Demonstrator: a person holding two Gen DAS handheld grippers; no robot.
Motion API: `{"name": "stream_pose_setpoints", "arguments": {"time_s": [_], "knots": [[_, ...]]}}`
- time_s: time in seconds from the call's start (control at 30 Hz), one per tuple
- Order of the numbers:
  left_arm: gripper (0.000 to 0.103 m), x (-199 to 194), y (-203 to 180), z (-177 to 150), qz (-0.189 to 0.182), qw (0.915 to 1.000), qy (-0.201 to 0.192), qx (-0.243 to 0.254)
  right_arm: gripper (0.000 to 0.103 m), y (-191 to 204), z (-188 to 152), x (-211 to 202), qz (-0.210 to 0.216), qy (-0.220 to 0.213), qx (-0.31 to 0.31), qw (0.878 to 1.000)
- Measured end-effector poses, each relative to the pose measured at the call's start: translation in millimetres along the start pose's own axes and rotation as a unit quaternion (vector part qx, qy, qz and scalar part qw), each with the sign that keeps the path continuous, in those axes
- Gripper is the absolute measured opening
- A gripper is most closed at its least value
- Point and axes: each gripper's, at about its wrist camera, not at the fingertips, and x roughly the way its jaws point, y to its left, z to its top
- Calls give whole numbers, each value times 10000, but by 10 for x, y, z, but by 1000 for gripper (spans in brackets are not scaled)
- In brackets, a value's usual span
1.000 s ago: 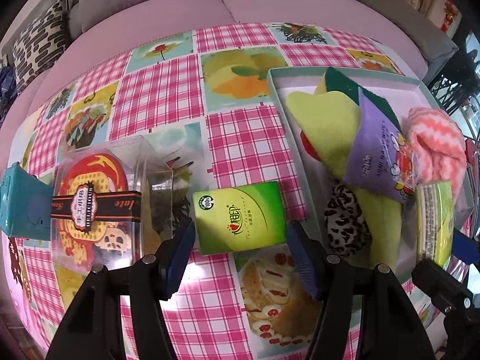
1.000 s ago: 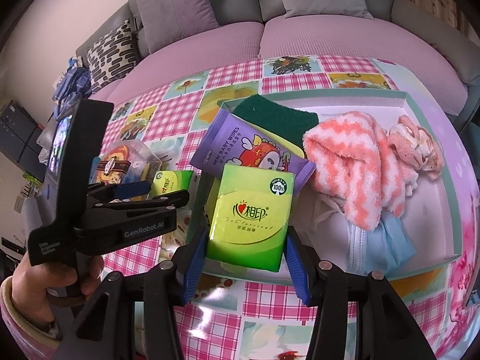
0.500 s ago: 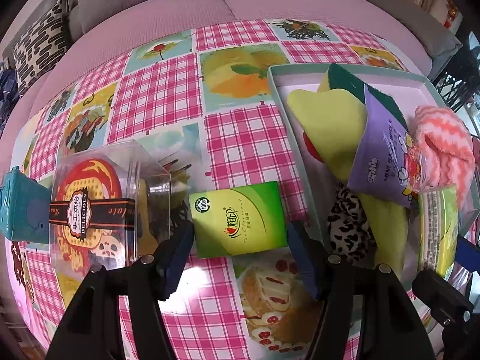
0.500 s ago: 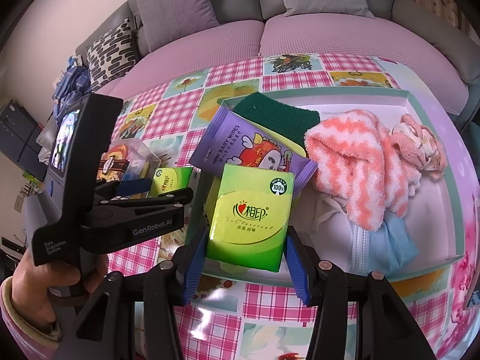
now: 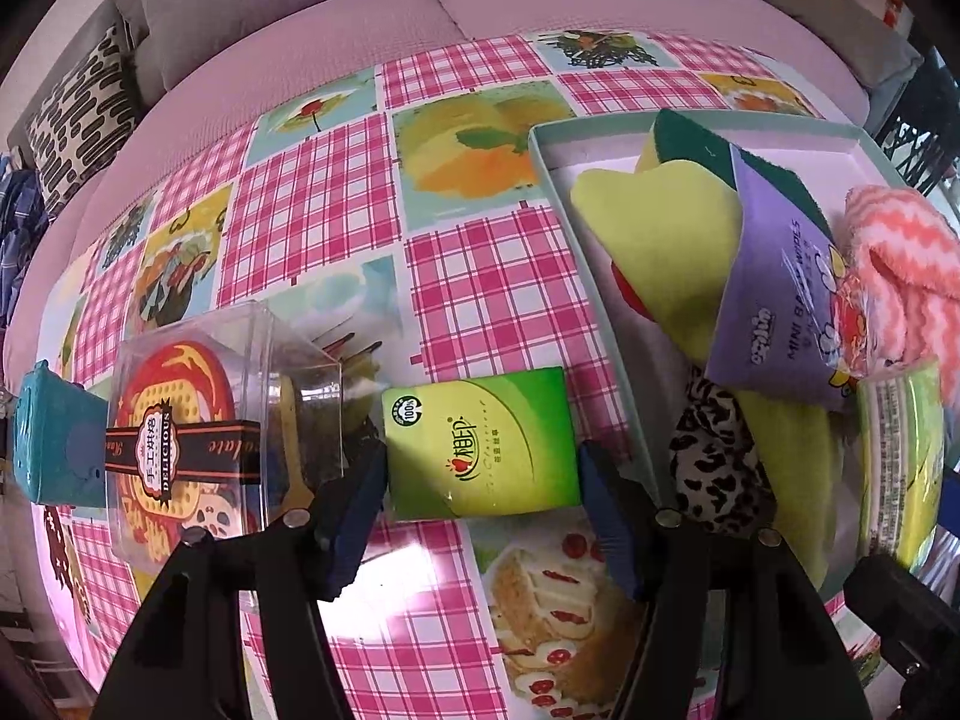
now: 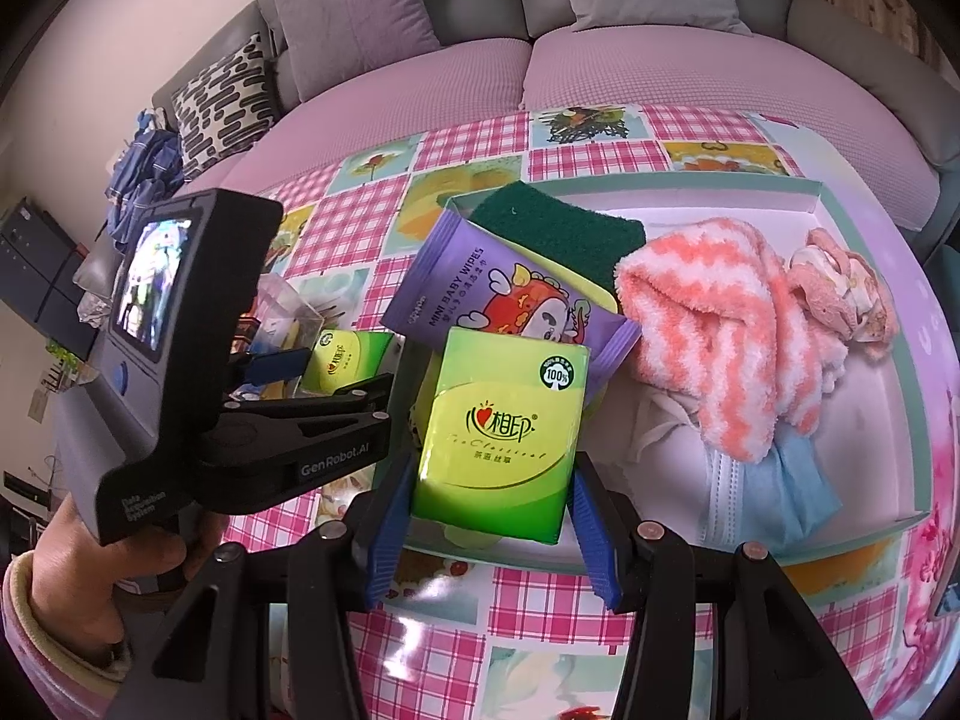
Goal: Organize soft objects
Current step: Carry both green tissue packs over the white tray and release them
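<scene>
A green tissue pack (image 5: 480, 432) lies flat on the checked tablecloth, just left of the tray. My left gripper (image 5: 480, 468) points steeply down over it, and its blue pads touch the pack's two short ends. The right wrist view shows this gripper (image 6: 327, 375) low at the left. My right gripper (image 6: 492, 480) is shut on a second green tissue pack (image 6: 504, 420), held over the near left corner of the pale teal tray (image 6: 630, 186). In the tray lie a purple baby wipes pack (image 6: 510, 294), a green sponge (image 6: 558, 228), a pink striped fuzzy cloth (image 6: 708, 324) and a blue face mask (image 6: 780, 480).
A clear plastic sweets box (image 5: 198, 432) stands close to the left pad, with a teal box (image 5: 48, 432) beyond it. A yellow-green cloth (image 5: 666, 222) and a leopard-print piece (image 5: 714, 450) fill the tray's left side. A person's hand (image 6: 108, 588) holds the left gripper. A sofa (image 6: 660, 78) runs behind the table.
The left gripper has tilted slightly, with the pack still between its pads. The right gripper and its pack have not moved.
</scene>
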Motion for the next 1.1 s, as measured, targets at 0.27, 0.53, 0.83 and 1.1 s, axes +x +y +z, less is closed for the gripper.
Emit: {"name": "stream_pose_setpoints", "arguments": {"time_s": [0.27,0.53,0.83,1.1], "knots": [[65,-66,-13,-144,-271,9996,33,90,53,-3,3,-12,-5,-13,41,10000],[65,-145,46,-403,-368,9993,86,46,53,30,-21,-51,8,-26,71,10000],[65,-339,174,-571,-485,9988,47,-113,53,49,-56,-224,-28,-123,151,9998],[65,-737,247,-574,-566,9980,-253,-151,53,73,-55,-445,-37,-293,167,9994]]}}
